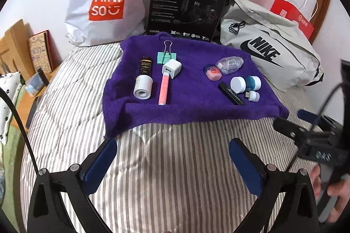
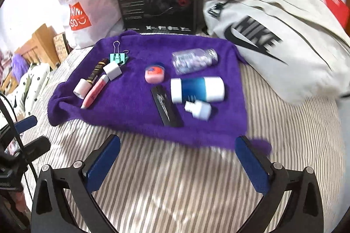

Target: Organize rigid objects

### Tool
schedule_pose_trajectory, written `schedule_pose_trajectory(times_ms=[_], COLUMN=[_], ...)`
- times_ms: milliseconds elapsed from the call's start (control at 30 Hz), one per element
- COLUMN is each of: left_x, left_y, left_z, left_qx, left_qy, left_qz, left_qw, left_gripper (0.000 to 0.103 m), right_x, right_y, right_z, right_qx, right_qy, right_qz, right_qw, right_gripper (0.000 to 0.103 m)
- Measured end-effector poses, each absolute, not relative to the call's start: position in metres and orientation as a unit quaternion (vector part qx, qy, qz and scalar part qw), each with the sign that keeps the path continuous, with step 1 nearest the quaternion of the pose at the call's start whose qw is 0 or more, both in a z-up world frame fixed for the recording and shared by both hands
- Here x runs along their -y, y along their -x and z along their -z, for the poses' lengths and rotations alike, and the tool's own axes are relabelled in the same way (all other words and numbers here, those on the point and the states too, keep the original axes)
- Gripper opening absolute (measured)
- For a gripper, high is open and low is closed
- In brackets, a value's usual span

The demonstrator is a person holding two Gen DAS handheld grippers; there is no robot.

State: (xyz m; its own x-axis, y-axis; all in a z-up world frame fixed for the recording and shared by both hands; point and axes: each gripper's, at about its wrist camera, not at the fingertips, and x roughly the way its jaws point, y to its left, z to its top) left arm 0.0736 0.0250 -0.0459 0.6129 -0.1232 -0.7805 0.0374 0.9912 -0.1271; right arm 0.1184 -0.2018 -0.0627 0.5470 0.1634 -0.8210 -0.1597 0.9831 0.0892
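A purple towel (image 1: 192, 106) (image 2: 131, 123) lies on the striped bed. On its left are a dark bottle with a white cap (image 1: 143, 79), a mint binder clip (image 1: 166, 55), a white charger cube (image 1: 172, 68) and a pink tube (image 1: 163, 89). On its right are a clear bottle (image 1: 230, 64), a pink jar (image 1: 212, 73), a blue-and-white jar (image 1: 247, 84) (image 2: 196, 89), a black stick (image 1: 232, 94) (image 2: 167, 109) and a small white adapter (image 1: 252, 95) (image 2: 200, 110). My left gripper (image 1: 172, 164) is open and empty, short of the towel. My right gripper (image 2: 177, 164) is open and empty at the towel's near edge.
A white Miniso bag (image 1: 105, 3), a black headset box (image 1: 188, 3) and a grey Nike bag (image 1: 269, 51) stand behind the towel. Red boxes (image 1: 293, 16) are at the back. The striped bedding (image 1: 166, 189) lies in front. The right gripper shows in the left wrist view (image 1: 293, 130).
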Motion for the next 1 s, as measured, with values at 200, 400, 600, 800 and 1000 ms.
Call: schedule_pose_trajectory(times_ms=[200,400,600,800,1000], left_x=[-0.014,0.002,0.016,0.019,0.016], left_y=[-0.049,-0.027,-0.012,-0.006,-0.004], left_z=[0.03,0.016,0.006,0.004,0.007], left_qx=[-0.422,-0.411,-0.398,-0.397,-0.399], left_qy=[0.045,0.02,0.004,-0.005,0.001], left_qz=[0.022,0.013,0.021,0.019,0.018], left_qw=[0.905,0.911,0.917,0.918,0.917], left_gripper=[0.103,0.103,0.103,0.103,0.103], right_x=[0.218,0.24,0.254,0.258,0.252], right_y=[-0.081,-0.055,-0.037,-0.025,-0.019], right_z=[0.047,0.036,0.035,0.03,0.027], right_qx=[-0.447,-0.435,-0.436,-0.434,-0.432], right_qy=[-0.021,-0.045,-0.052,-0.047,-0.034], right_qz=[-0.071,-0.058,-0.05,-0.048,-0.052], right_qw=[0.891,0.897,0.897,0.899,0.9], right_gripper=[0.103,0.103,0.103,0.103,0.103])
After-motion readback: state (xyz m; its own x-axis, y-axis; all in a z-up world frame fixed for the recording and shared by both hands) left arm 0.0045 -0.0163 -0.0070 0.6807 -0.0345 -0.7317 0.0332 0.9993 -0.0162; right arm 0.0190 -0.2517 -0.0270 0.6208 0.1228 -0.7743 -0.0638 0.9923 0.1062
